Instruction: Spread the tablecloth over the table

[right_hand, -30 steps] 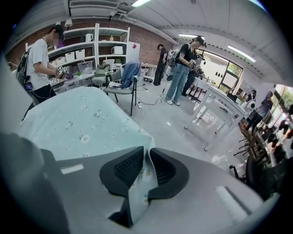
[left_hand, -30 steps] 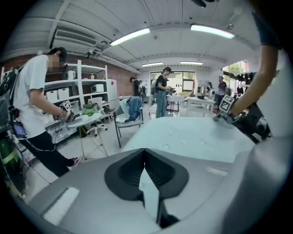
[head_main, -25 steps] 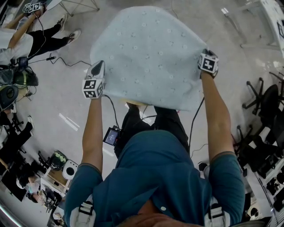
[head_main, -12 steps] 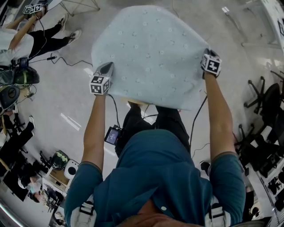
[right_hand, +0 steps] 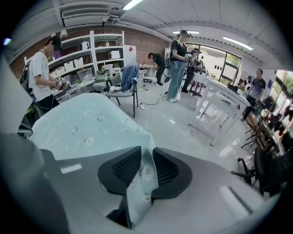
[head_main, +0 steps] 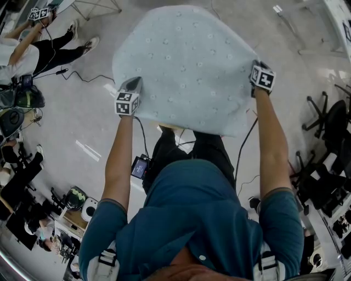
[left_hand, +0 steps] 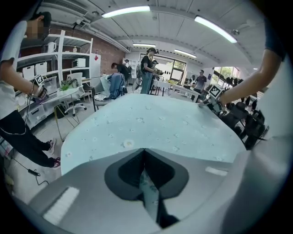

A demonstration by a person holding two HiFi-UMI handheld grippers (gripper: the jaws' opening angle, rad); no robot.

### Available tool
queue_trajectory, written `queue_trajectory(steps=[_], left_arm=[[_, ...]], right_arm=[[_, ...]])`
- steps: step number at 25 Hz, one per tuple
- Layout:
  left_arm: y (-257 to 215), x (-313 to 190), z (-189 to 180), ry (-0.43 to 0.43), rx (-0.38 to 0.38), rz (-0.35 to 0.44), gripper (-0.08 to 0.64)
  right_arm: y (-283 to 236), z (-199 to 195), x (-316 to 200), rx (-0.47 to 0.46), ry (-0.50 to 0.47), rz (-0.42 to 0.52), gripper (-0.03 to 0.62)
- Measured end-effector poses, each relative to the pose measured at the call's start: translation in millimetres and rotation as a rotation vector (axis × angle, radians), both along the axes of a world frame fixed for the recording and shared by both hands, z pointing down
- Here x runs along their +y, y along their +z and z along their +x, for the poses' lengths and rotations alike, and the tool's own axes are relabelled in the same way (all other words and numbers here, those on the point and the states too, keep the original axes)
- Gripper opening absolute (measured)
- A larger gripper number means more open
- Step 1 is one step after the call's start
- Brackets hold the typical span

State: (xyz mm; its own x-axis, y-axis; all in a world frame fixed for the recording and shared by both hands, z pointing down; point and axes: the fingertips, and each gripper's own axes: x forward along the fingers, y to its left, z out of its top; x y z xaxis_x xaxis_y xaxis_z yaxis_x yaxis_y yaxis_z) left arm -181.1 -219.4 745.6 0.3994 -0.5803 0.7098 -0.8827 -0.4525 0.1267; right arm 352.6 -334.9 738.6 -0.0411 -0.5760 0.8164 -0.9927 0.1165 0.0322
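Tablecloth (head_main: pixel 184 60) — clamped at its edge by left gripper (left_hand: pixel 143 155) and right gripper (right_hand: pixel 145 167).

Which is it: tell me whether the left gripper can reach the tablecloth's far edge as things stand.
Probably not. The left gripper is shut on the near corner of the tablecloth, that arm stretched forward, and the far edge lies across the whole spread cloth. It would have to let go.
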Motion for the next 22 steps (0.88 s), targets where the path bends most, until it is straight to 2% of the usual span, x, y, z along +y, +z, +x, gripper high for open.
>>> queue_trajectory(steps=[8,14,18,22], left_arm=[[-0.1,0.2,-2.4,0.014,0.040,-0.011,0.000],[1.5,-0.5,-0.1,0.016,0.046,-0.016,0.000],[4.5,-2.8,0.0,0.019,0.050,-0.028,0.000],[9.5,-8.0,-1.4,0.021,0.040,-0.042,0.000]], right_arm=[[-7.3,-2.7,1.0,-0.005,-0.014,0.004,0.060],[-6.8,7.4,6.2,-0.143,-0.018,-0.050,0.061],[-10.2,18.3,10.6,-0.071,-0.118,-0.093,0.060],[-19.1,12.8,3.7,-0.050,-0.113,-0.056,0.058]])
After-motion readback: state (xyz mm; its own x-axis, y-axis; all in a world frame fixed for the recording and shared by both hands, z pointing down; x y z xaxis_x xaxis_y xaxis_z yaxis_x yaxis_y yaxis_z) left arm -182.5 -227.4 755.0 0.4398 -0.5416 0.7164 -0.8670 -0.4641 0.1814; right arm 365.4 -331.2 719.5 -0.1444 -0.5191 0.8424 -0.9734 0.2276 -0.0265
